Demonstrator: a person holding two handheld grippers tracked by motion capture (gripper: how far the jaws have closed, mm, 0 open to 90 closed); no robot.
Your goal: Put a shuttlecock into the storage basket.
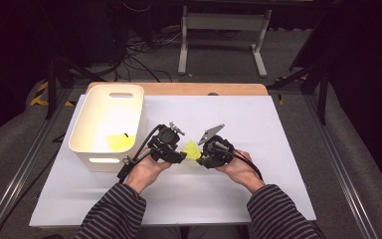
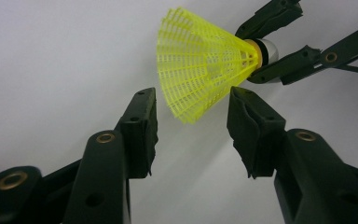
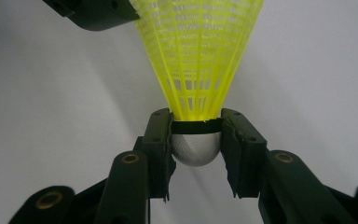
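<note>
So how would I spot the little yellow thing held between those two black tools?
Near the front of the white table, beside the white bin, it is a yellow plastic shuttlecock. The right gripper clamps its rounded white-grey nose. Another shuttlecock lies inside the bin.

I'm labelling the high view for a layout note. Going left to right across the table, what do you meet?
White bin with a second yellow shuttlecock inside → left hand-held gripper → yellow shuttlecock → right hand-held gripper, clamped on its cork.
</note>
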